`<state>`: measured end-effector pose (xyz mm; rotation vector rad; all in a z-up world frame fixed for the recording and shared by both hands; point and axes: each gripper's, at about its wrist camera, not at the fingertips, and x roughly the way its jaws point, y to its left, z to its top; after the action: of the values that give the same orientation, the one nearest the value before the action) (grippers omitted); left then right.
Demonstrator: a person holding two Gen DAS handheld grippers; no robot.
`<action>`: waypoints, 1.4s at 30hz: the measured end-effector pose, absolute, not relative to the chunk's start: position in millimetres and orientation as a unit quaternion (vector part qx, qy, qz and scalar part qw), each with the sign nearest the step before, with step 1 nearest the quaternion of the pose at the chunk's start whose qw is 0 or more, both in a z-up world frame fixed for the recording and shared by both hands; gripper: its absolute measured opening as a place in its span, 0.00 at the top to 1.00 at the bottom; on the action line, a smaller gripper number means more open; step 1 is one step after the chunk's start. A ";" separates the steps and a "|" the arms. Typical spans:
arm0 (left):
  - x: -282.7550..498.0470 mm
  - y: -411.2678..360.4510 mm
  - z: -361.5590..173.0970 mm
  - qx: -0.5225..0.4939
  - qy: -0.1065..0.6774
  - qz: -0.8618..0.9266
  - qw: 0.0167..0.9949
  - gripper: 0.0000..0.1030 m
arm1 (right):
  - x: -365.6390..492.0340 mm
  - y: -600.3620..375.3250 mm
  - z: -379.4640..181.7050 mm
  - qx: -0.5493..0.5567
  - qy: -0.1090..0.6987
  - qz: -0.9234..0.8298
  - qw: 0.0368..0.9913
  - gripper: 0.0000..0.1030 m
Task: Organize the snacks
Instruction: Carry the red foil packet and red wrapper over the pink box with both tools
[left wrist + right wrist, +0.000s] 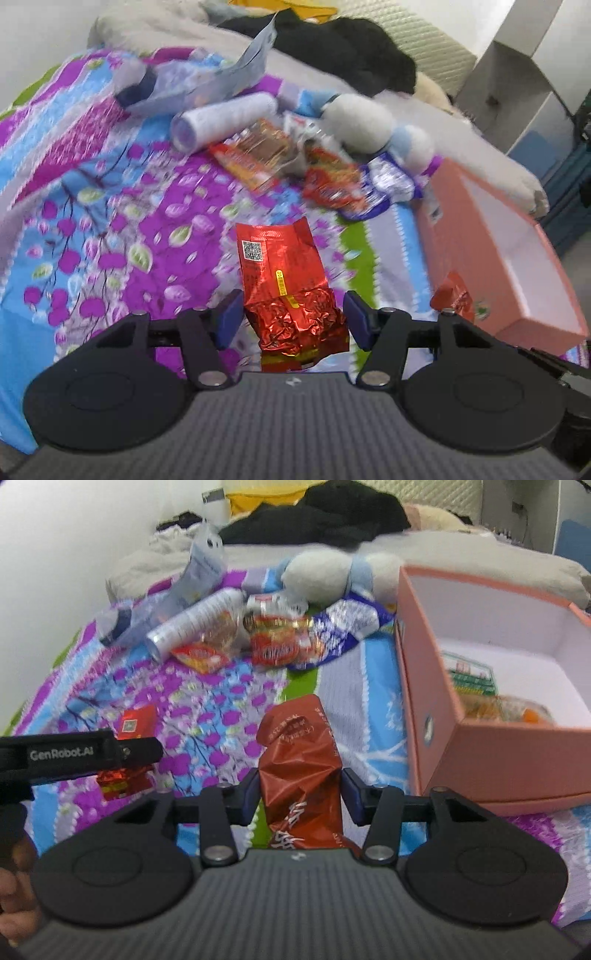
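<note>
Left tool (293, 317) grips red foil packet (284, 273); right tool (300, 794) grips brown-red packet (299, 760), pink box (480, 760) right.

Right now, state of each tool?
Left tool: closed on a shiny red packet.
Right tool: closed on a brown-red packet.
</note>
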<state>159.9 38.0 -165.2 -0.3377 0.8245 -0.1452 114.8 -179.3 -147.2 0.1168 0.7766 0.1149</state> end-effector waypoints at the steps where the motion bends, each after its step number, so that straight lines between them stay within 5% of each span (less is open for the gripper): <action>1: 158.5 35.8 -157.6 -0.162 0.394 -0.074 0.901 0.38 | 113.0 -181.2 -141.9 0.060 0.374 0.056 0.924 0.52; 18: 131.1 -19.1 -68.8 -0.140 0.342 -0.153 0.916 0.38 | 74.9 -226.4 -60.3 0.095 0.304 0.024 0.948 0.52; 42: 202.6 -207.9 -64.5 -0.093 0.364 -0.301 0.877 0.38 | 90.1 -363.3 -61.8 0.131 0.312 -0.107 0.935 0.52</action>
<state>202.6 -207.9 -64.5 -0.1934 0.7594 -0.6280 90.1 -363.3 -61.8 0.2679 0.6388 -0.2194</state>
